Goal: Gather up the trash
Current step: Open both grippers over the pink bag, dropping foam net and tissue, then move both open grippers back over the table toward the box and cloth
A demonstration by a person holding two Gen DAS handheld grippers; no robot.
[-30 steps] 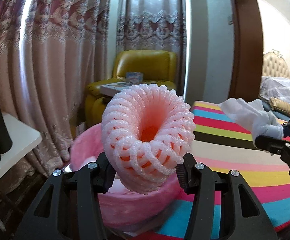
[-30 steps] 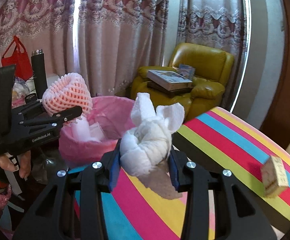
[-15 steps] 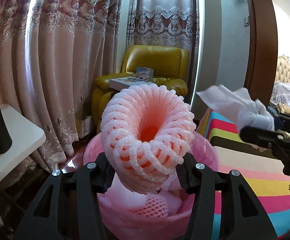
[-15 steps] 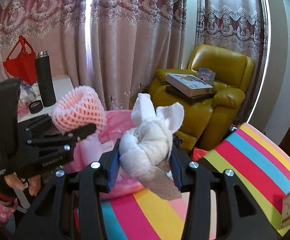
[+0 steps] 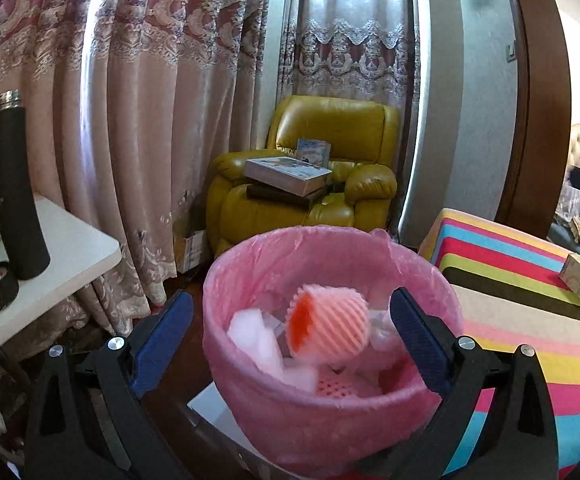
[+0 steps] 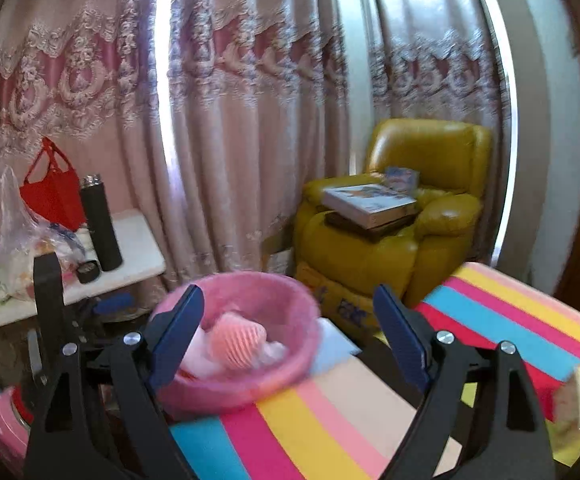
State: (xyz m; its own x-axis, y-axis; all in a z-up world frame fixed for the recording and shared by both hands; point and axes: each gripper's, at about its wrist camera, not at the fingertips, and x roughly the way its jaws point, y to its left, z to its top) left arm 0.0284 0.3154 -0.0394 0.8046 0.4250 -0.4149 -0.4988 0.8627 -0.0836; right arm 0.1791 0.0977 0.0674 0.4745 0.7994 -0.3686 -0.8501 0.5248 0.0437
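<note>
A yellow armchair (image 5: 309,184) stacked with books (image 5: 286,174) sits in the upper middle of the left wrist view, against long pink curtains (image 5: 138,120). At left, a black flask (image 5: 12,188) stands on a white desk (image 5: 70,256); at right a striped cloth (image 5: 521,320) carries a small box (image 5: 579,278). The pink-lined bin (image 5: 313,416) fills the lower centre. Inside it the foam fruit net (image 5: 327,322) lies on white tissues (image 5: 258,340), beyond and between the pads, touching neither. The left gripper (image 5: 290,328) is opening, its jaws spread wide and empty. In the blurred right wrist view the right gripper (image 6: 290,328) is likewise opening with nothing between its jaws, the bin at lower centre-left behind them.
</note>
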